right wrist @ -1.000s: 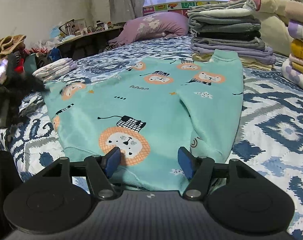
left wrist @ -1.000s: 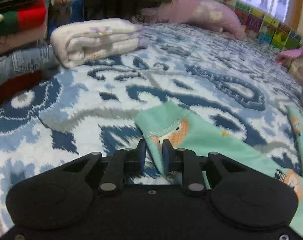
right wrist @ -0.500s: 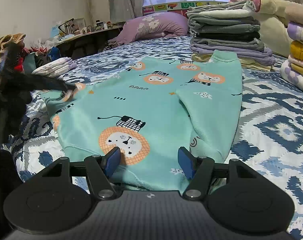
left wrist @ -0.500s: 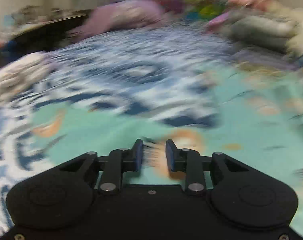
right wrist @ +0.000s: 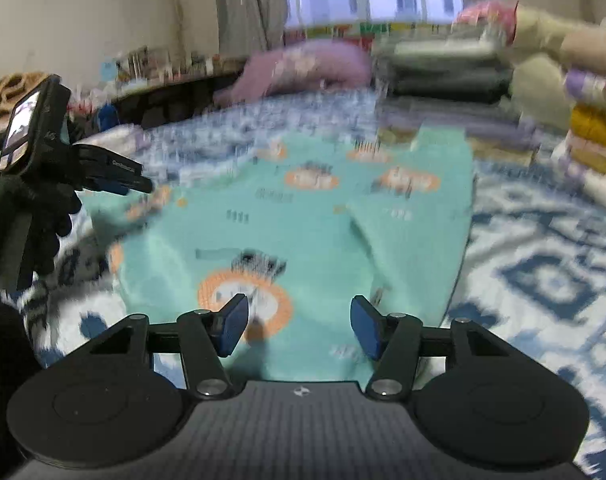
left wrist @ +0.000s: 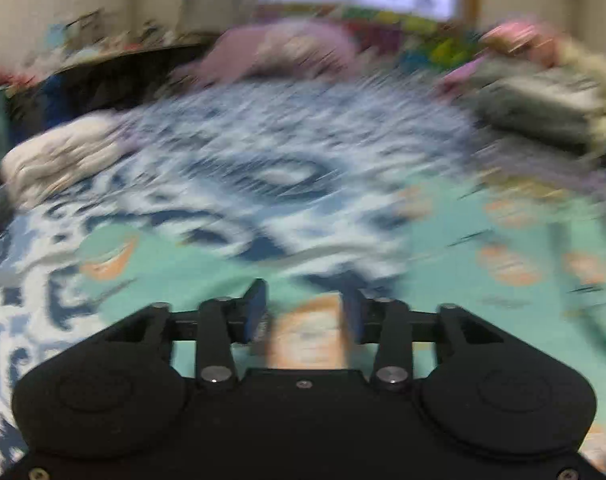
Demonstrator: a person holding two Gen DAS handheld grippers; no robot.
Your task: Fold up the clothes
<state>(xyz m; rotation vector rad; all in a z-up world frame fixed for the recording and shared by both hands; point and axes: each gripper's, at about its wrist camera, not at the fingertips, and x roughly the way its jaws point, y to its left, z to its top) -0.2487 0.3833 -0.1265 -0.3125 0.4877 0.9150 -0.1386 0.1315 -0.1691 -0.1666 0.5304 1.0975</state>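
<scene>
A: Lion-print sweatshirt point(right wrist: 303, 216): it lies spread on the patterned bedspread point(right wrist: 543, 264), one sleeve folded in along its right side. Where are the grippers?

B: The left gripper point(left wrist: 303, 312) has its fingers apart over a lion face on the sweatshirt, gripping nothing. A second ago they were nearly together at the left cuff, so the sleeve has been let go and laid inward. The right gripper point(right wrist: 299, 324) still hovers spread wide over the sweatshirt's near hem.

A: So the sleeves look done?

B: Likely; the hem fold seems next. Both views are blurred, so I can't see the creases.

A: Room to move?

B: Right of the sweatshirt, bare bedspread. Beyond its collar end, stacked folded clothes point(right wrist: 447, 76) crowd close. To its left, a folded white blanket point(left wrist: 59, 156) sits well apart.
</scene>
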